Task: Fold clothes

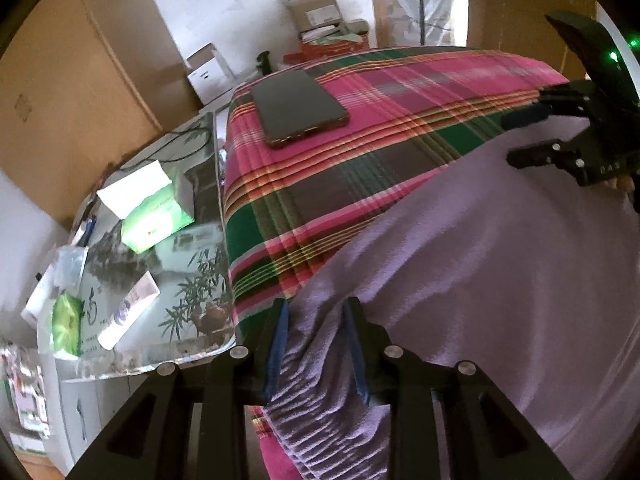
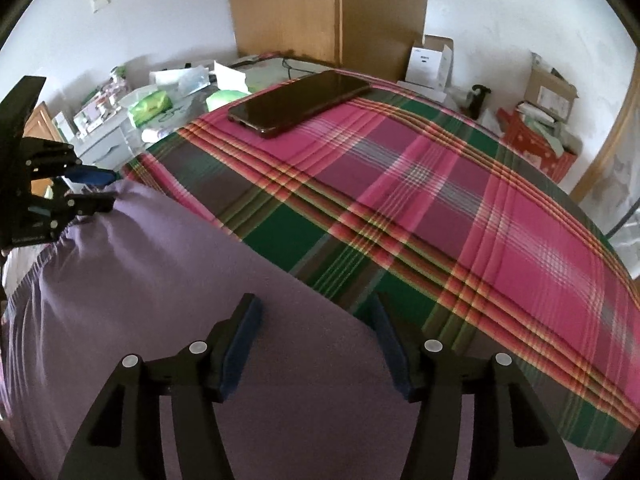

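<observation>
Lying smooth on the plaid cloth (image 2: 440, 184), the purple garment (image 2: 168, 280) bunches, gathered waistband in the left claw (image 1: 316, 344); right claw (image 2: 316, 344) released

The bed is covered with a plaid sheet (image 2: 420, 200) in pink and green; behind the bed stands a wooden wardrobe (image 2: 328, 8) against a white wall (image 2: 500, 8); left of the bed is a glass-topped side table (image 1: 188, 280); right of the wardrobe lie cardboard boxes (image 2: 548, 88).

Phone (image 2: 298, 103) and garment (image 2: 180, 280) apart on the bedspread (image 2: 460, 208)
</observation>
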A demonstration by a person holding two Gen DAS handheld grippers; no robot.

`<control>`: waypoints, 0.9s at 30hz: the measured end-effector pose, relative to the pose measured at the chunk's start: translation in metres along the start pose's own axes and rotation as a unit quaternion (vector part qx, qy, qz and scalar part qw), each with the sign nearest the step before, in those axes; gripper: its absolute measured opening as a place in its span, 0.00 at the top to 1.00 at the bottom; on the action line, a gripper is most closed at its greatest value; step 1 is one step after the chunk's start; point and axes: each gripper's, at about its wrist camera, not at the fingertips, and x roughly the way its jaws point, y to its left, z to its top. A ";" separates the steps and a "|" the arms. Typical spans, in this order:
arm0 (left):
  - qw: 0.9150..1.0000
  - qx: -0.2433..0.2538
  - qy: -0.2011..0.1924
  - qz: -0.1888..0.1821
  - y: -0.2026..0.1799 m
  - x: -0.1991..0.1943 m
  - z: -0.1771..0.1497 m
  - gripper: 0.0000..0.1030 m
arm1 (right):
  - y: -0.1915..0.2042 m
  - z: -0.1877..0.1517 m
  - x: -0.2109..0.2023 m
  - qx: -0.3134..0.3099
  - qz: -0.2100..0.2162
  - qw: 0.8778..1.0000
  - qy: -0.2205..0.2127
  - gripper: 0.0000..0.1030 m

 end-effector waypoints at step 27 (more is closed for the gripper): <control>0.999 -0.024 -0.031 0.004 0.000 -0.017 -0.001 0.95 | 0.033 -0.022 -0.026 -0.058 -0.030 0.997 -0.032 0.95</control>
